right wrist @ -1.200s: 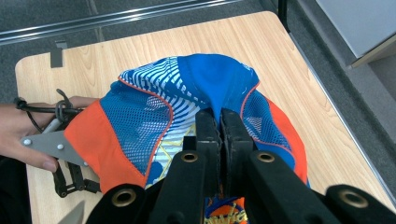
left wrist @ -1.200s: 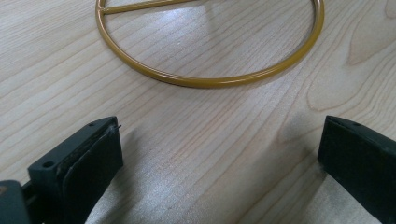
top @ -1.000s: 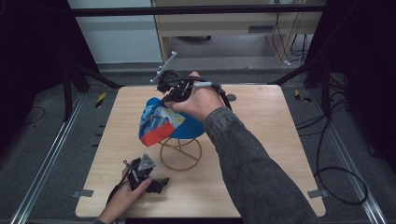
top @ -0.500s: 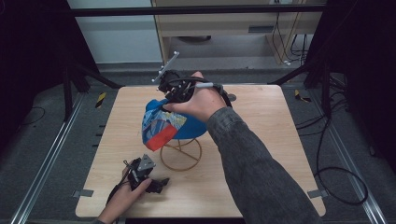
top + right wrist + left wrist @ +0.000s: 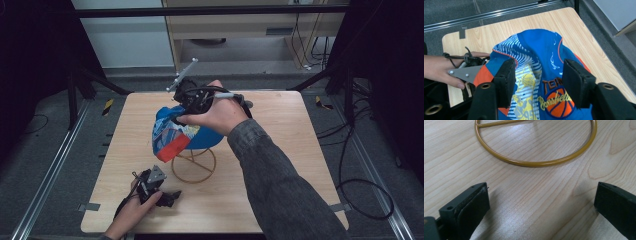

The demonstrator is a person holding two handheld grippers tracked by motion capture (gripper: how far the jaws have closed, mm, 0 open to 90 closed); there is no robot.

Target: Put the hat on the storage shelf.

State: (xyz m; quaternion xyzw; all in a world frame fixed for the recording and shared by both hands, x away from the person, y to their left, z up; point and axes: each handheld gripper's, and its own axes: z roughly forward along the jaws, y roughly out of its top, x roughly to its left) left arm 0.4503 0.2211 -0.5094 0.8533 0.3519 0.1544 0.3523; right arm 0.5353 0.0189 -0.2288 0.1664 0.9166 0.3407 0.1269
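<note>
A blue cap point(image 5: 202, 136) with an orange brim and a basketball print sits on top of a gold wire stand point(image 5: 194, 169) at the middle of the table. My right gripper point(image 5: 187, 111) hovers just over the cap's crown, open; in the right gripper view the cap point(image 5: 541, 50) lies below the spread jaws of that gripper point(image 5: 539, 70). My left gripper point(image 5: 169, 196) rests on the table at the front left, open, with nothing between its jaws point(image 5: 541, 195). The stand's ring base point(image 5: 536, 164) lies just ahead of it.
The wooden table point(image 5: 285, 150) has bare room to the right of the stand and behind it. Metal rails run along both sides on the floor. Cables lie on the floor at the right. A person's hand and the left gripper's grey plate point(image 5: 466, 73) show beside the cap.
The right hand has sunk slightly and the cap has shifted a little to the right on the stand. The left gripper has stayed put.
</note>
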